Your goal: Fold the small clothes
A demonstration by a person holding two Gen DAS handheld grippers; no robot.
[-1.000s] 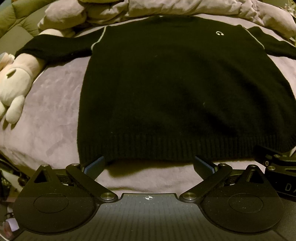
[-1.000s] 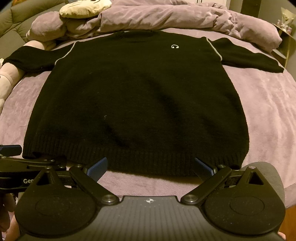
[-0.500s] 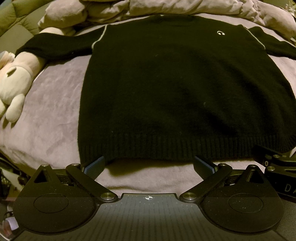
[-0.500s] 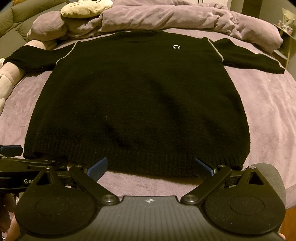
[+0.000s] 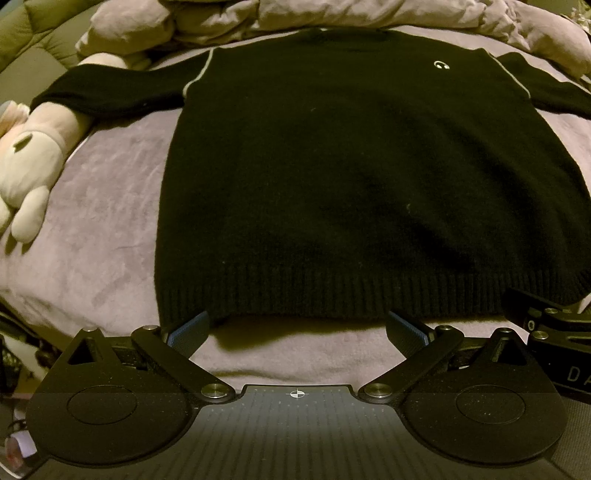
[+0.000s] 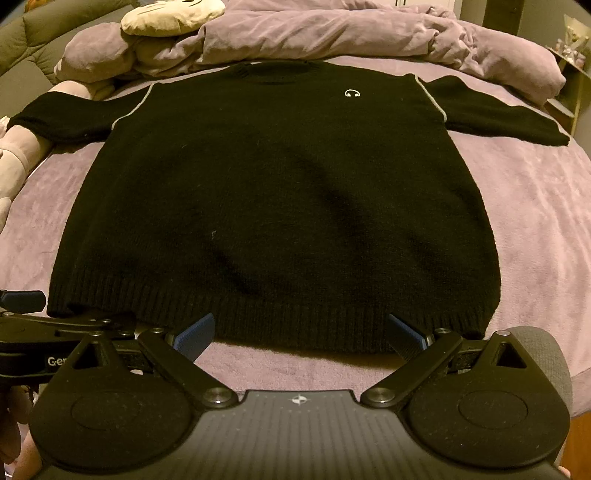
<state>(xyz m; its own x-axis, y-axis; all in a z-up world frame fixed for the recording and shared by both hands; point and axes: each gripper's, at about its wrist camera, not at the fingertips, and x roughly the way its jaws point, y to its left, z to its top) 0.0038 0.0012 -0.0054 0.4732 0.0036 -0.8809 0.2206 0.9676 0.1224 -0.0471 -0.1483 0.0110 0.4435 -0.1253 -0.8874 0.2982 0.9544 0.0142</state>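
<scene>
Left wrist view has the left gripper (image 5: pixel 297 325) spread wide, nothing between its blue-padded fingers (image 5: pixel 188 330), which sit just at the ribbed hem of the black sweater (image 5: pixel 351 192) near the front edge of the bed (image 5: pixel 92 236). This view alone shows most of a cream plush toy (image 5: pixel 29 173) along the bed's left edge, touching the cuff of the sweater's left sleeve, and the right gripper's linkage entering at the lower right.

Right wrist view has the right gripper (image 6: pixel 299 332) equally wide apart and empty, its fingers (image 6: pixel 406 338) also meeting the hem, further toward the right-hand corner of the hem. Only here does the whole right sleeve show, stretched flat toward the bed's right edge, along with a pale pillow (image 6: pixel 173 16) on the bunched purple duvet (image 6: pixel 351 33) at the head of the bed, and a small shelf (image 6: pixel 569 66) beyond the far right corner. The left gripper's body appears at the lower left, with part of a hand (image 6: pixel 11 424) below it.

Both grippers are held low and level, side by side, pointing up the sweater, which lies flat, front up, sleeves out sideways, collar toward the duvet.
</scene>
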